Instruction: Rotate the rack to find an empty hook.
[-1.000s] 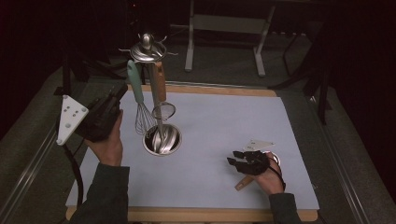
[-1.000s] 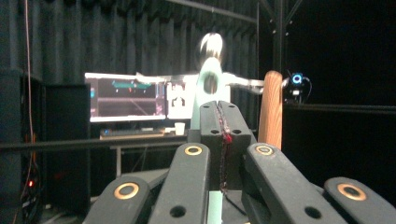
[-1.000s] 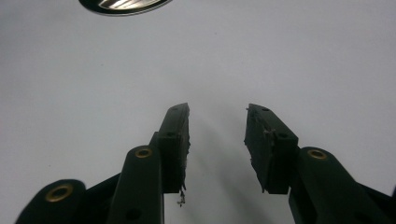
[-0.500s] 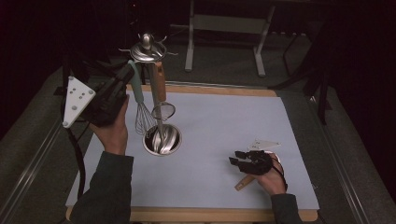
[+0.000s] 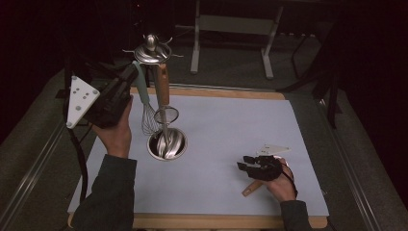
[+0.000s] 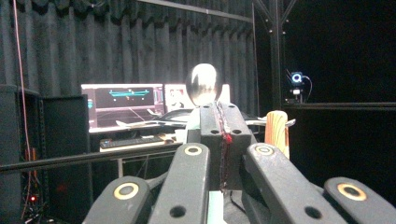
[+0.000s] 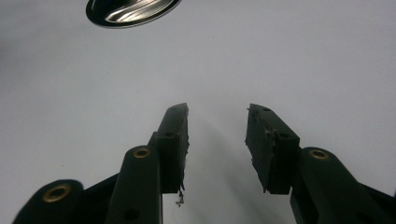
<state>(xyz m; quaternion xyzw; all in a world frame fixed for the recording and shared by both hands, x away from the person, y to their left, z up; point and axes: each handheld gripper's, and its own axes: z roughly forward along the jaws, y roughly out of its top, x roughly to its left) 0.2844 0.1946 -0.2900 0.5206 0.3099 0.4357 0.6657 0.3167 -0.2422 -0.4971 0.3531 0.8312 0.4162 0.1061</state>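
- High view: the left hand [image 5: 115,134] is raised at the left side of the table [image 5: 231,120]. It holds the left claw [image 5: 131,73] level, pointing at the top of the steel stand [image 5: 153,50].
- The claw's tips meet the pale green handle of the whisk [image 5: 149,118], which hangs from the stand's rim. A wooden-handled strainer [image 5: 163,89] hangs just beside it.
- The claw's grey plate [image 5: 79,98] faces up and to the left, and its cable drops past the sleeve.
- The right hand [image 5: 281,185] lies low at the near right of the table, well apart from the stand. The right claw [image 5: 243,163] points left across the pale mat, and a wooden stick [image 5: 251,188] pokes out from under the hand.
- Left gripper view: the left claw [image 6: 219,109] is closed, pad against pad. The stand's shiny knob [image 6: 204,84] rises just past the tips.
- A sliver of the whisk's green handle [image 6: 193,125] shows at the left pad. Whether the pads pinch it cannot be told.
- The strainer's wooden handle [image 6: 276,128] stands to the right. Two lit monitors [image 6: 126,105] glow behind, their text too small to read.
- Right gripper view: the right claw [image 7: 217,114] is spread wide and holds nothing, with bare table between its pads. The stand's round base [image 7: 133,10] lies at the top edge.
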